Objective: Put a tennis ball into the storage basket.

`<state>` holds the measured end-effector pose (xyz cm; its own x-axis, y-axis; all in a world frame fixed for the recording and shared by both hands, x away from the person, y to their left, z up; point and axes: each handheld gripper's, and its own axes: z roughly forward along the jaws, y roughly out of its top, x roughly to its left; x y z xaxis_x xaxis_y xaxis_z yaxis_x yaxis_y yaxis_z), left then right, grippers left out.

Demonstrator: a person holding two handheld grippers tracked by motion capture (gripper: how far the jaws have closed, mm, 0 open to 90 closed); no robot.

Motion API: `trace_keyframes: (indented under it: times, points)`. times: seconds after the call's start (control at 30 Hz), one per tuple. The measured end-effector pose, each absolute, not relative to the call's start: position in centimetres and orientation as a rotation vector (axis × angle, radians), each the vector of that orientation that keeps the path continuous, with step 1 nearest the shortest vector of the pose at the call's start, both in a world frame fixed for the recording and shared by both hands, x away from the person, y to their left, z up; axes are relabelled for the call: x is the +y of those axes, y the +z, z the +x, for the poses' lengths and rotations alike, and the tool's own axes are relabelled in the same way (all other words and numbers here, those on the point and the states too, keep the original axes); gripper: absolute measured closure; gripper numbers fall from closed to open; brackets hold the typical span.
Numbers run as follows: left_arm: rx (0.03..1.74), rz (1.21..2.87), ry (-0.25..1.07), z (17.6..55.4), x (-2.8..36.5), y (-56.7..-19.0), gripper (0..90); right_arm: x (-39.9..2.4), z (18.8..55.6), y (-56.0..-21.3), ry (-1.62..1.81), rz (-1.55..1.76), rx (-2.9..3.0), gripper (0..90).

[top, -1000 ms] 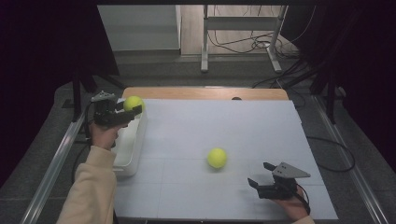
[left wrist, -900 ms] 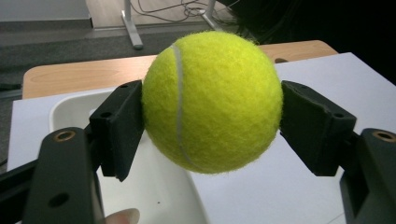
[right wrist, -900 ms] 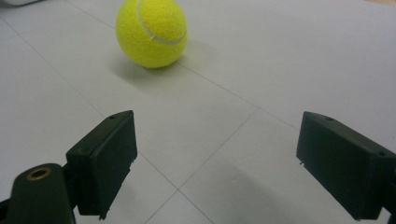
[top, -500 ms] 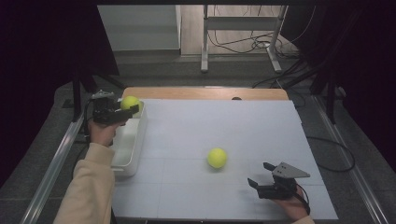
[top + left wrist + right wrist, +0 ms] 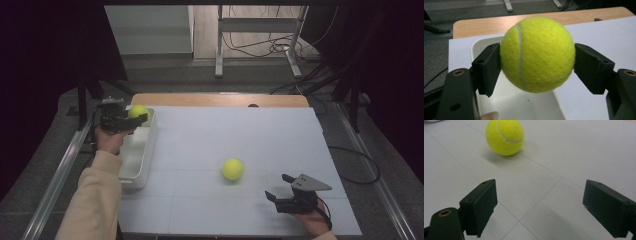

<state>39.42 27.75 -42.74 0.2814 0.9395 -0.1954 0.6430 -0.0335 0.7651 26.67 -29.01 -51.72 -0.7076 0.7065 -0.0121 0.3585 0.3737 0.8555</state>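
My left gripper (image 5: 139, 119) is shut on a yellow tennis ball (image 5: 137, 111), holding it above the far end of a white bin (image 5: 136, 155) at the table's left edge. In the left gripper view the held ball (image 5: 537, 53) is pressed between both black pads (image 5: 487, 67), with the bin's inside (image 5: 524, 105) below it. A second tennis ball (image 5: 232, 169) lies on the white table sheet right of centre. My right gripper (image 5: 280, 186) rests low near the front right, open, with nothing between its jaws. In the right gripper view that ball (image 5: 505, 136) lies ahead and to the left.
The white sheet (image 5: 240, 135) covers most of a wooden table (image 5: 215, 99). Metal rails (image 5: 60, 170) run along both sides. A metal stand (image 5: 257, 35) and cables lie on the floor beyond the far edge.
My left hand has drifted slightly with its ball, staying over the bin's far end. The right gripper and the loose ball have not moved.
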Motion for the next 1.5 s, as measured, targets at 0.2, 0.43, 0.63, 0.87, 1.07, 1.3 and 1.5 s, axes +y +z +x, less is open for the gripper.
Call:
trace_keyframes:
  times: [0.2, 0.43, 0.63, 0.87, 1.07, 1.3, 1.5]
  points:
    - [1.46, 1.784, 0.468, 39.9, 27.8, -43.2, 26.1, -29.0, 26.7, -51.8, 1.267, 0.926, 2.263, 13.0]
    - [1.485, 1.814, 0.455, 40.5, 27.7, -43.8, 26.1, -29.0, 26.7, -51.8, 1.265, 0.925, 2.266, 13.0]
    - [1.513, 1.835, 0.449, 40.7, 27.8, -44.2, 26.0, -28.9, 26.7, -51.8, 1.263, 0.924, 2.268, 13.0]
    - [1.524, 1.864, 0.433, 40.9, 27.7, -44.5, 25.9, -28.9, 26.7, -51.9, 1.261, 0.922, 2.27, 13.0]
    - [1.523, 1.872, 0.43, 40.8, 27.7, -44.5, 25.8, -28.9, 26.8, -51.9, 1.258, 0.925, 2.274, 13.0]
    - [1.519, 1.874, 0.435, 40.7, 27.6, -44.4, 25.8, -28.9, 26.7, -51.8, 1.262, 0.924, 2.268, 13.0]
    - [1.524, 1.855, 0.454, 40.6, 27.6, -44.2, 24.7, -28.9, 26.7, -51.9, 1.262, 0.923, 2.271, 13.0]
